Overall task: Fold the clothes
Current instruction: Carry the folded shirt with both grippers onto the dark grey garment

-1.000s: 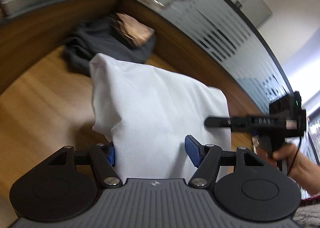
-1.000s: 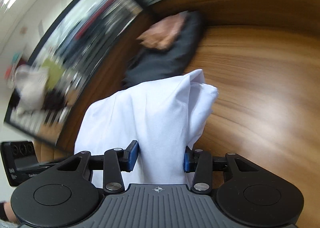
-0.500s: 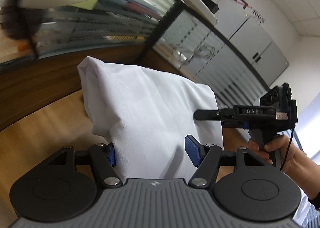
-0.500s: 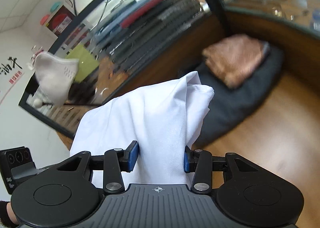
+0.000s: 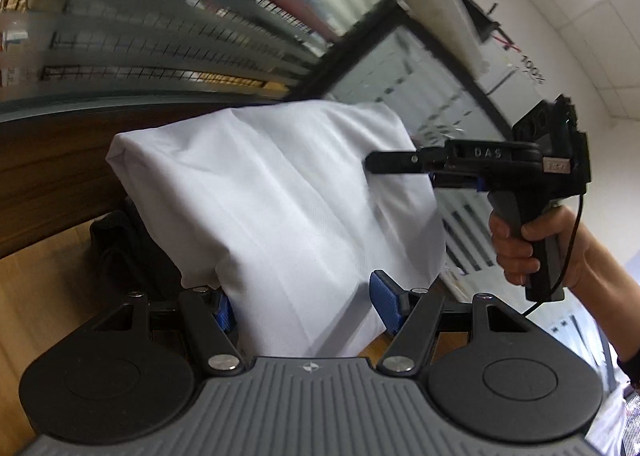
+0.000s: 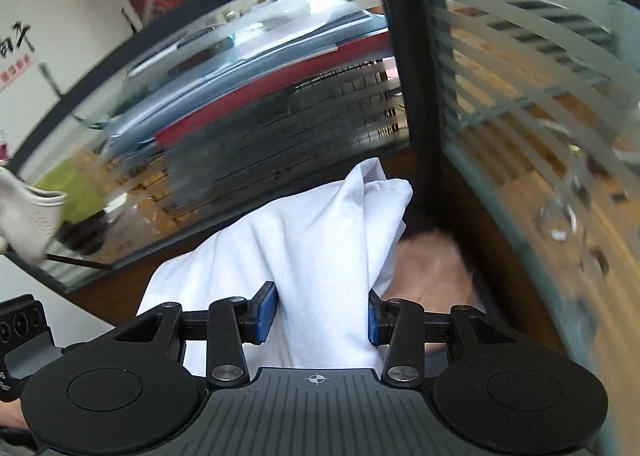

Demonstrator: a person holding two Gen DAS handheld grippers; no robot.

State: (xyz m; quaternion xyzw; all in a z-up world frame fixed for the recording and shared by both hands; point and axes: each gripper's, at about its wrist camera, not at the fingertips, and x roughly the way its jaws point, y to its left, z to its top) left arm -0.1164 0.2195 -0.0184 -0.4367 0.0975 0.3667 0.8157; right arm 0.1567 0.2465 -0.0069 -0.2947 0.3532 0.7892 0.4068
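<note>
White folded garment (image 5: 288, 208) fills the middle of the left wrist view, held up off the wooden table (image 5: 36, 296), whose bare surface shows at the lower left. The left gripper (image 5: 304, 306) holds it: the cloth fills the gap between its blue pads (image 5: 386, 302), which press in on the fabric from both sides. At the right of the same frame, the right gripper (image 5: 370, 167) reaches in sideways, its black tip at the cloth's right edge, carried by the person's hand (image 5: 520, 244) on a grey pistol grip with a cable trailing down.

In the right wrist view the same garment (image 6: 320, 256) rises from the lower centre toward the middle, bunched to a peak, and the right gripper (image 6: 318, 314) is clamped on it at a moderate width, both pads touching cloth. Behind the garment, centre right, sits a blurred pinkish-brown folded item (image 6: 432, 268) on dark clothing. A striped glass partition (image 6: 520, 76) with a dark post crosses the background.
</note>
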